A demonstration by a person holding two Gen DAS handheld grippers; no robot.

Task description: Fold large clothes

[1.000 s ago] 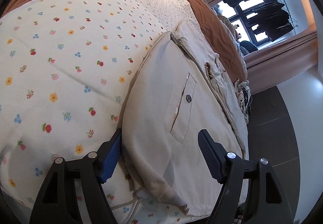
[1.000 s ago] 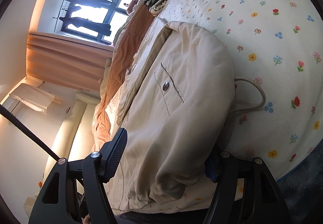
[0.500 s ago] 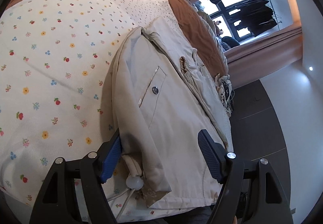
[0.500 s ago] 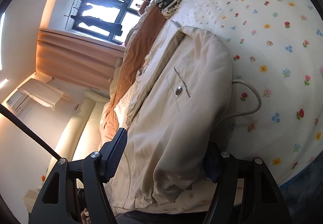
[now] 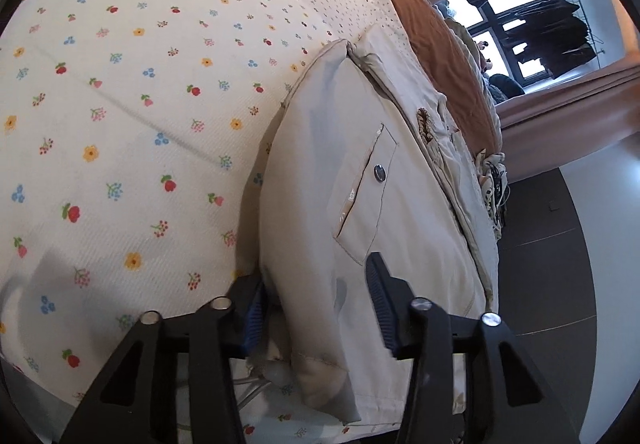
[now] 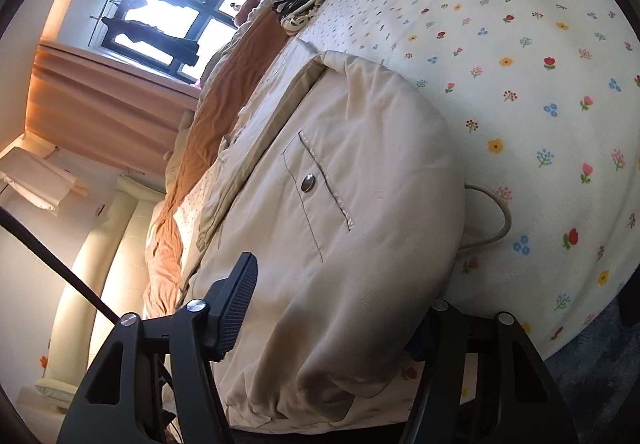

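A beige padded jacket [image 5: 360, 183] lies folded on the flowered bed sheet [image 5: 120, 123], with a snap-button pocket on top. My left gripper [image 5: 318, 304] straddles the jacket's near folded edge. Its jaws are closing, and the fabric fills the gap from pad to pad. In the right wrist view the same jacket [image 6: 340, 203] bulges between the closing jaws of my right gripper [image 6: 332, 320]. It covers the right finger, while the left fingertip [image 6: 236, 304] shows. A white drawstring [image 6: 500, 219] loops out from under the jacket.
A brown blanket [image 5: 432, 43] runs along the far side of the bed. Small items are piled at the bed's edge [image 6: 304, 3]. Behind it are a window [image 6: 168, 15] with curtains and, off the bed edge, dark floor [image 5: 540, 244].
Both pairs of jaws have narrowed onto the jacket. The right gripper has risen a little and the jacket looms larger between its fingers. The left gripper stays at the same fold edge.
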